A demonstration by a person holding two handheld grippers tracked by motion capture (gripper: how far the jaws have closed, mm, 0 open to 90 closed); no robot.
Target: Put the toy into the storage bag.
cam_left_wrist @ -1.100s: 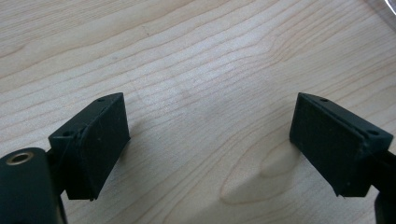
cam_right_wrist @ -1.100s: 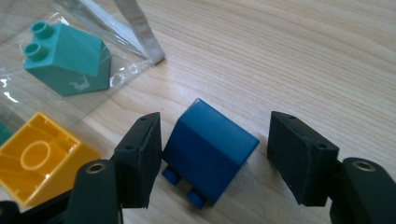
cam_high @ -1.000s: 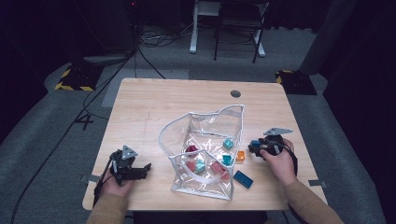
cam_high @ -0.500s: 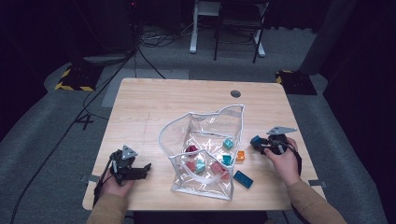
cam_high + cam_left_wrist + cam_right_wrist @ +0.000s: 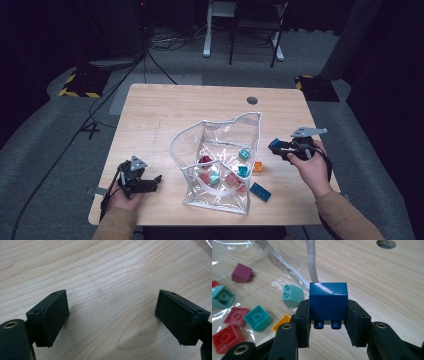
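Right tongs (image 5: 328, 322): had just closed on dark blue brick (image 5: 328, 304), lifted off worktop (image 5: 165, 115)
Left tongs (image 5: 112, 315): released, idle
Meaning: brick ready for clear bag (image 5: 227, 131)

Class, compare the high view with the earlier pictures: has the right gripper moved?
Yes. The right gripper, jaws just closed on a blue brick, has gone up and away from the orange brick by the bag.

Two handheld grippers, one wide, one clamped

The left gripper (image 5: 150, 181) rests low at the near left in the person's left hand (image 5: 125, 197), jaws spread wide. The right gripper (image 5: 276, 145), raised at the right in the right hand (image 5: 311, 165), has just closed its jaws on a blue block (image 5: 328, 303).
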